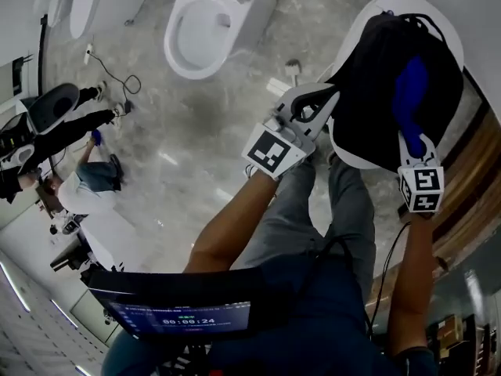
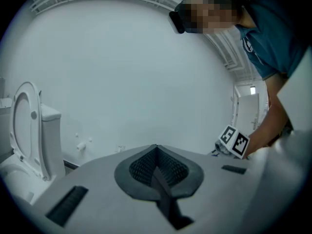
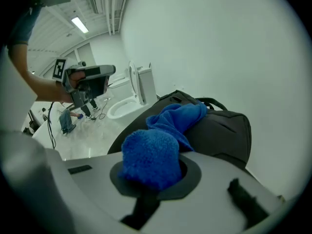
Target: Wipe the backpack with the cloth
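The right gripper [image 3: 152, 182] clamps the cloth [image 3: 163, 130], which drapes over the backpack [image 3: 222, 130] just ahead. The left gripper [image 2: 157, 172] has its jaws together on nothing.

cloth [image 3: 168, 123] bright blue; backpack [image 3: 222, 130] black; toilet [image 1: 200, 34] white; floor [image 1: 184, 143] pale grey, marbled

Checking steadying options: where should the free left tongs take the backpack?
Probably the carry loop, standing clear at the far end of the backpack: a thin strap, while the body is bulky. Bring the left tongs in from their own side; the cloth in the right tongs covers the middle.
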